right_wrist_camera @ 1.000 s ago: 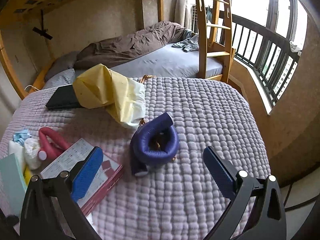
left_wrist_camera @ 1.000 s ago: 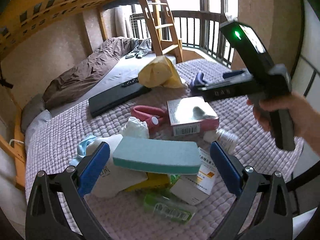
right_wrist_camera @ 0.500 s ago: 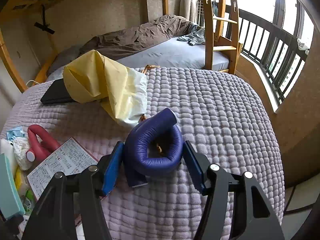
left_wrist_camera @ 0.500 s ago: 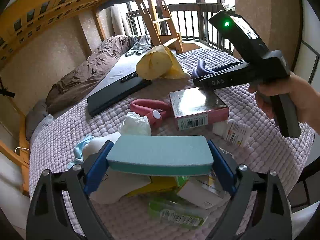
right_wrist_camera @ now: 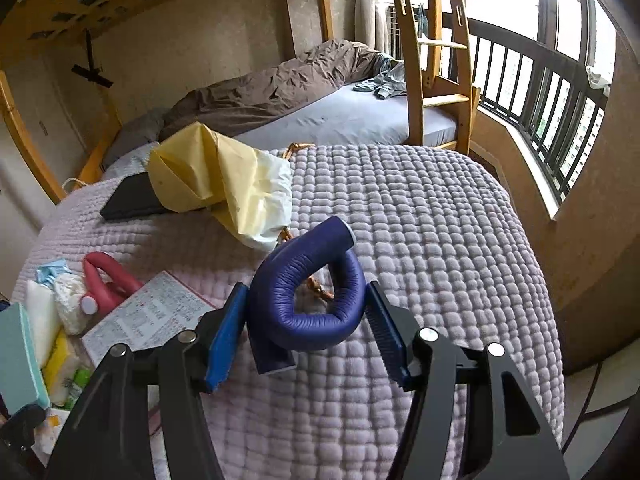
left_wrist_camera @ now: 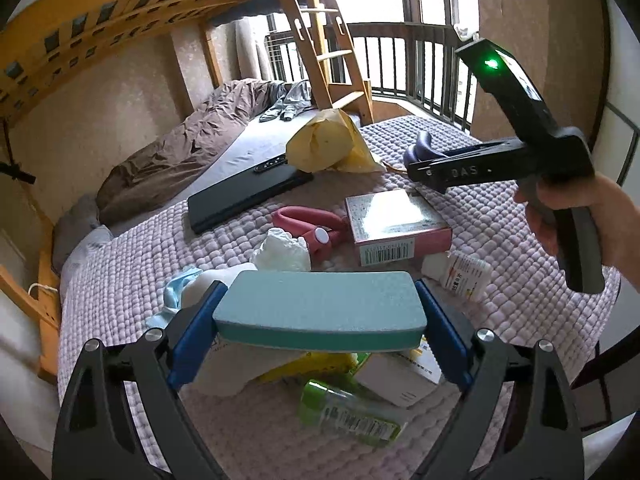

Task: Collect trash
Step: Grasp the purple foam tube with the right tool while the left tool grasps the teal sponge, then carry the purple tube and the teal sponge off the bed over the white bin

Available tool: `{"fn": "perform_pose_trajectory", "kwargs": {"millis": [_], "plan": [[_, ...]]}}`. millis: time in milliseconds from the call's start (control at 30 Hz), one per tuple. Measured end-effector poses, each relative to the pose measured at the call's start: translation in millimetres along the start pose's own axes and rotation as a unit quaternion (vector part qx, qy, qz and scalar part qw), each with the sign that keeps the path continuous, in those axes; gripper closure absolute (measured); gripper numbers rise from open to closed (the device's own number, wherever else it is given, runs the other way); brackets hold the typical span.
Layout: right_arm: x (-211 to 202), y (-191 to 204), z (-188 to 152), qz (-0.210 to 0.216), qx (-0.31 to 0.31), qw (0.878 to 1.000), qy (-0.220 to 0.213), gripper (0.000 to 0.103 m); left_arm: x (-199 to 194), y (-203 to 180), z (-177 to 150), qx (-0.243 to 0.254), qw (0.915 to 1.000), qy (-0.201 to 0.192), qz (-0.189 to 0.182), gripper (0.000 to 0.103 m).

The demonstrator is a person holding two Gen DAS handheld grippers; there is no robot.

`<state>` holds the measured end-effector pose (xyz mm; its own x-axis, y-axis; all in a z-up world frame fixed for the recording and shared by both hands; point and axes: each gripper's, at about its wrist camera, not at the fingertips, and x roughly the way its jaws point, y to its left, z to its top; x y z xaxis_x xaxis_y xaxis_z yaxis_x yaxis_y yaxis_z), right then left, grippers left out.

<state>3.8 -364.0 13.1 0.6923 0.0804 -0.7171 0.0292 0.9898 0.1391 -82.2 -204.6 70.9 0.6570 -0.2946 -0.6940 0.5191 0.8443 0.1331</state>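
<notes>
Room: a bedroom with a wooden bunk frame and ladder (right_wrist_camera: 436, 60), a barred balcony railing (right_wrist_camera: 536, 80) on the window side, and textured beige walls. A lower bed (right_wrist_camera: 352, 120) with a grey sheet and a rumpled brown duvet (right_wrist_camera: 272, 84) ran behind the near one.

Surface: a bed covered by a lilac quilted blanket (right_wrist_camera: 420, 216). Clutter lay toward its left edge as the right wrist view showed it: a pink printed box (left_wrist_camera: 396, 224), a pink bent tube (left_wrist_camera: 308, 220), a crumpled white tissue (left_wrist_camera: 284, 248), a small white bottle (left_wrist_camera: 464, 270), a green bottle (left_wrist_camera: 344, 412), a white carton (left_wrist_camera: 396, 380). A black flat case (left_wrist_camera: 244, 196) and a yellow bag (right_wrist_camera: 216, 180) lay toward the far edge. The blanket's window side was bare.

Left tongs (left_wrist_camera: 320, 332): pads pressed on both short ends of a teal block (left_wrist_camera: 320, 308), held level above the pile, angled downward.

Right tongs (right_wrist_camera: 306, 330): closed on a curled purple tube (right_wrist_camera: 312, 288), pads against both sides of the loop, near the middle of the bed. A brown cord (right_wrist_camera: 318, 286) showed through the loop. In the left wrist view a hand (left_wrist_camera: 576, 216) wrapped the handle of the right tool, which pointed down toward the blanket.
</notes>
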Motion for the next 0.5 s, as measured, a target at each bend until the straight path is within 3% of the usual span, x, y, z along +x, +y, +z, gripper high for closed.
{"fn": "perform_pose_trajectory", "kwargs": {"millis": [500], "plan": [[-39.8, 13.3, -20.4, 0.013, -0.011, 1.0, -0.011, 0.044, -11.9, 4.9, -7.6, -0.037, 0.9993, 0.0, 0.003, 0.01]]}}
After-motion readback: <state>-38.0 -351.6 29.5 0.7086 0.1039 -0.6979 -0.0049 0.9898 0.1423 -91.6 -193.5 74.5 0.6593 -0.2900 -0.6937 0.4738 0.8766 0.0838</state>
